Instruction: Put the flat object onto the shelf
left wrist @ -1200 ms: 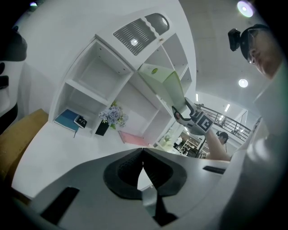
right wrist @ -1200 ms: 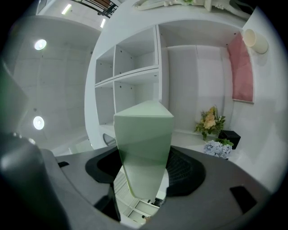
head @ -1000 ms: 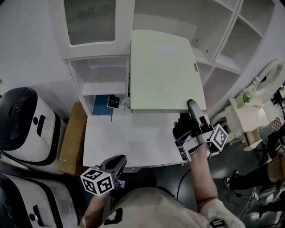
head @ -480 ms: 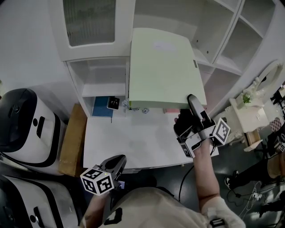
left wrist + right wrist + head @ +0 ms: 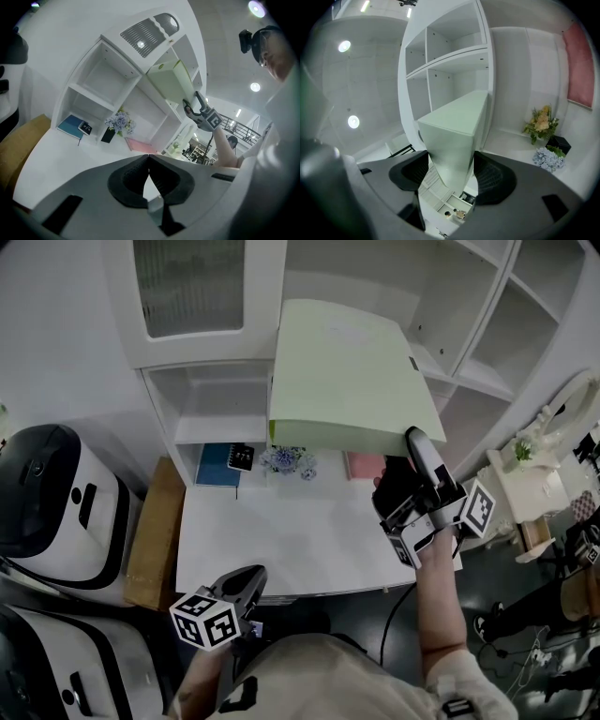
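Slip is my worry: my right gripper (image 5: 413, 439) clamps one near corner of the pale green flat rectangular box (image 5: 342, 371), raised before the white open shelf unit (image 5: 466, 379); its overhanging weight could twist it loose. My left gripper (image 5: 149, 174) is closed, empty.

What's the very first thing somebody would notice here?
The big pale green flat box stands out first: the right gripper clamps its near corner and holds it up in front of the white shelf unit. Next come the little bunch of flowers and the blue notebook below it, at the bottom of the shelves. The left gripper sits shut, low by the person's body.
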A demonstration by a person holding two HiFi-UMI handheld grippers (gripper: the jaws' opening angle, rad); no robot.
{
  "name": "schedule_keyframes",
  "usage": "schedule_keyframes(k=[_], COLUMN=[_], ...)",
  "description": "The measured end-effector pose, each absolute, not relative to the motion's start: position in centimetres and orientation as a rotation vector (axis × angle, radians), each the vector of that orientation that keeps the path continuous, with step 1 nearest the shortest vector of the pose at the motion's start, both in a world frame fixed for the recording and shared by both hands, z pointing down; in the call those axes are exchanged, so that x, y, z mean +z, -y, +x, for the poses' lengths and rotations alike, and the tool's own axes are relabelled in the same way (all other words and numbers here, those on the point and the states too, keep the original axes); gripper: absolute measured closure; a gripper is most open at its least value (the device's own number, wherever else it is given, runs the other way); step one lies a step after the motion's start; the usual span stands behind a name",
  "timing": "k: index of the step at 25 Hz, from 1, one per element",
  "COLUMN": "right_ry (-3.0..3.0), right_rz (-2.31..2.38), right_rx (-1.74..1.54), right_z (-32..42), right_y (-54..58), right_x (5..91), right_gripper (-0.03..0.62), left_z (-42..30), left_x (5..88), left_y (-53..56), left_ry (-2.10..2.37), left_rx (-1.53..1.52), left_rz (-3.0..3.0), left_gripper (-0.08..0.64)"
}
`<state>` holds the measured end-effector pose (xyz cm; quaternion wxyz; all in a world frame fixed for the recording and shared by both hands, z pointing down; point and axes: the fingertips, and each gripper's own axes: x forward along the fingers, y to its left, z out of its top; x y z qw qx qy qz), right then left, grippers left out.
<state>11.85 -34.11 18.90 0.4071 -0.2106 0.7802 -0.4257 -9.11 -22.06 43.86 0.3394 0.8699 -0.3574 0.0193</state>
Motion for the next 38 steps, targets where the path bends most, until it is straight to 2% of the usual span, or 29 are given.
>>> schedule_keyframes(k=[4, 6, 38], right_ry=[-1.992, -2.014, -2.071], right_rz=[-0.514, -0.515, -0.482], right_rx=[-1.034, -1.009, -0.936], right_z=[11.9, 11.9, 12.7], right_y=[35.2, 35.5, 36.7], right_x=[17.0, 16.5, 16.8], right_gripper=[0.296, 0.327, 0.341], left_z=[-9.1, -9.1, -8.8], left_x=[43.3, 43.3, 44.5], left_y=[22.8, 23.0, 22.4], left_ry=[0.929, 0.929, 1.004], left_rx=[0.061, 0.064, 0.028], left_rz=[2.251, 2.248, 2.274], left_gripper=[0.546, 0.546, 0.546])
